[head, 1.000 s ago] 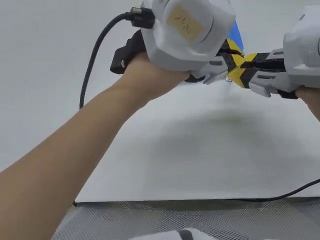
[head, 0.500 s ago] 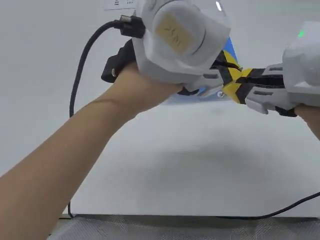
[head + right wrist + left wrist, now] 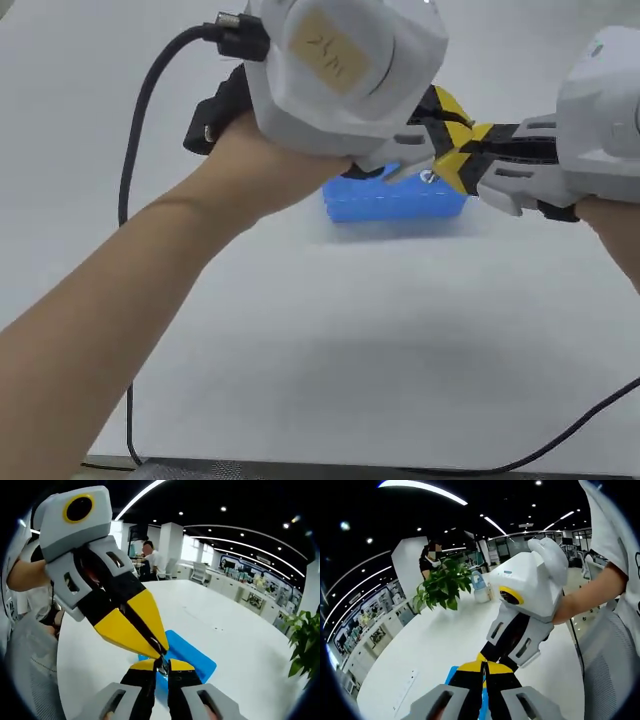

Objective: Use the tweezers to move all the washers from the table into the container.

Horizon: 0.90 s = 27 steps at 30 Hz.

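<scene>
Over white table (image 3: 350, 330), left gripper (image 3: 447, 125) and right gripper (image 3: 468, 160), both closed, meet above blue container (image 3: 395, 203).

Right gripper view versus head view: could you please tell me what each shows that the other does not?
Right gripper view: a green plant and people in the office behind the white table. Head view: two black cables. Both: the blue container, with the left tool and right tool meeting tip to tip near it.
</scene>
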Motion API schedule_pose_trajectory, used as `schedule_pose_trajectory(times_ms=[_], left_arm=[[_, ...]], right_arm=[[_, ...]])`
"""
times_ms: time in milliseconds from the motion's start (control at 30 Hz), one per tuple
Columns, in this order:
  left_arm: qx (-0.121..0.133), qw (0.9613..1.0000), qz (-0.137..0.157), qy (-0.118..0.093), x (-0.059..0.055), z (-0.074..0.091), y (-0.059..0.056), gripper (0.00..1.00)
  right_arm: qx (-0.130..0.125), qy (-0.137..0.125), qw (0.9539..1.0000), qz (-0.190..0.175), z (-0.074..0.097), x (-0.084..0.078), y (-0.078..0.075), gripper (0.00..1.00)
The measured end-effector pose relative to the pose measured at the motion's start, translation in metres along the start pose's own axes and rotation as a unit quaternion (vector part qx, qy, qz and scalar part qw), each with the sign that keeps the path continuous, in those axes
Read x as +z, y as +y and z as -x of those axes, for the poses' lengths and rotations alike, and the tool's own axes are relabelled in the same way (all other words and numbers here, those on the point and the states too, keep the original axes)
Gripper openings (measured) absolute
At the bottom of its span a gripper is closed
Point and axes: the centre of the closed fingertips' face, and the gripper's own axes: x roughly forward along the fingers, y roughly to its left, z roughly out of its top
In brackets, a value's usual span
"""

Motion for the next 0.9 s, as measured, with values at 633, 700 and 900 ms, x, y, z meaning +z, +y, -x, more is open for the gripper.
schedule_pose_trajectory(times_ms=[633,700,900], left_arm=[[-0.001,0.9974,0.051,0.05,-0.063,-0.046,0.016,0.0],[0.0,0.9974,0.051,0.051,-0.067,-0.05,0.018,0.0],[0.001,0.9969,0.062,0.049,-0.064,-0.048,0.021,0.0]], right_arm=[[0.016,0.097,0.9951,0.005,-0.049,-0.058,-0.014,0.04],[0.017,0.102,0.9946,0.001,-0.05,-0.061,-0.014,0.04],[0.023,0.092,0.9948,-0.039,-0.049,-0.058,-0.016,0.05]])
